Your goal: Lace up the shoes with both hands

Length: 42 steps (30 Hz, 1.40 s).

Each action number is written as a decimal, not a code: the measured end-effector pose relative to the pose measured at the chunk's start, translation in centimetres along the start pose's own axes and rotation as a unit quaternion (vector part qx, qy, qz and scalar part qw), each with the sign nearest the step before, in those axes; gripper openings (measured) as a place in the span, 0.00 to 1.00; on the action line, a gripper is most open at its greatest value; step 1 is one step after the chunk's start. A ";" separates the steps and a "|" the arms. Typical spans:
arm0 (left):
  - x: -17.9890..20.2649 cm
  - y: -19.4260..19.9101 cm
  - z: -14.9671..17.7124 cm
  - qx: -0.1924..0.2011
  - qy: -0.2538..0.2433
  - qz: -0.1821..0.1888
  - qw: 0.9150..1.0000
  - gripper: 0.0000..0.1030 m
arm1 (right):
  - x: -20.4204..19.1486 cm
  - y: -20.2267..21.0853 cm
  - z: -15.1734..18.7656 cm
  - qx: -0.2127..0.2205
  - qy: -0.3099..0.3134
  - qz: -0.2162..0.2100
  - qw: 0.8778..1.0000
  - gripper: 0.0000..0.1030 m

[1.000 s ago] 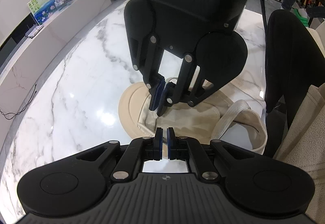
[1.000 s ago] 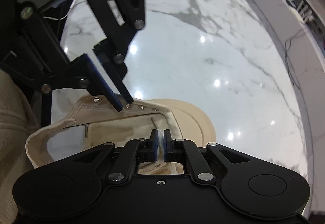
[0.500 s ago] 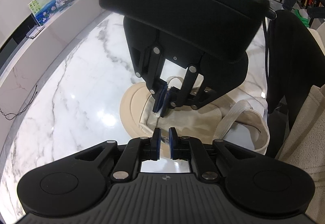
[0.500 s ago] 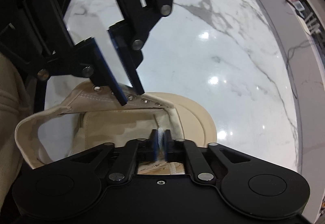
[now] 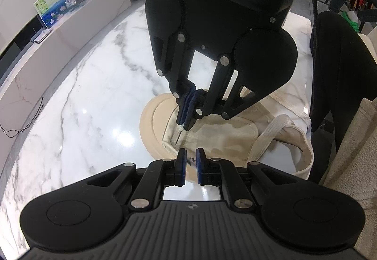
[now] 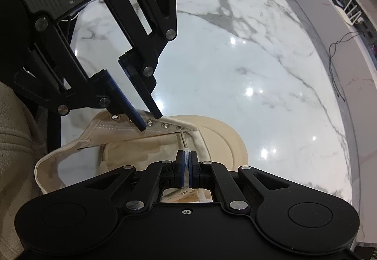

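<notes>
White marble table (image 6: 247, 52), glossy, grey veins, ceiling lights reflected. Cream canvas shoe (image 5: 226, 137) lies on it beneath both grippers, toe pointing away from the person. Right gripper (image 6: 186, 166): jaws closed on the white lace (image 6: 186, 153), whose tip runs from the pads toward the eyelet row (image 6: 155, 123) just ahead. Left gripper (image 5: 190, 166): pads slightly apart, nothing seen between them, hovering over the near edge of the shoe, facing the right gripper. Low white cabinet (image 5: 77, 21) beyond the table with a painted picture (image 5: 55, 4) on it; black cable (image 6: 334, 54) along the far ledge.
</notes>
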<state>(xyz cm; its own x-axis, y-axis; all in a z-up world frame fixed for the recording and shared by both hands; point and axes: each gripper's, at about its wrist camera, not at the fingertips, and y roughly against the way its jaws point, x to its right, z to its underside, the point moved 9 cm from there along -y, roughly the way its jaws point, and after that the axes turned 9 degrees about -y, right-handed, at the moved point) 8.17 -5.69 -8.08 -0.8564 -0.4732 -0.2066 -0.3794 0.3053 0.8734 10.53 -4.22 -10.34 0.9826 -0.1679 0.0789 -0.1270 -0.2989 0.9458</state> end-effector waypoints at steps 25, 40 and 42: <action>-1.5 0.7 0.7 -0.014 0.004 -0.018 1.000 0.08 | 0.3 -0.8 -0.3 0.005 -0.005 0.005 1.000 0.02; -1.5 -0.8 1.2 -0.030 0.004 -0.008 1.000 0.08 | 0.4 -0.6 -0.2 0.013 -0.024 -0.007 1.000 0.02; -1.5 -1.0 1.3 -0.034 0.001 -0.012 0.999 0.08 | 0.1 -0.5 -0.2 0.016 -0.023 -0.011 1.000 0.02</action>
<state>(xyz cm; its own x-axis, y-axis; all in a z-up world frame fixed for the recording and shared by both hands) 9.40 -4.21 -9.23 -0.8466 -0.4819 -0.2259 -0.3743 0.2375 0.8964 10.75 -3.89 -10.69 0.9779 -0.2046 0.0431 -0.1107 -0.3320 0.9368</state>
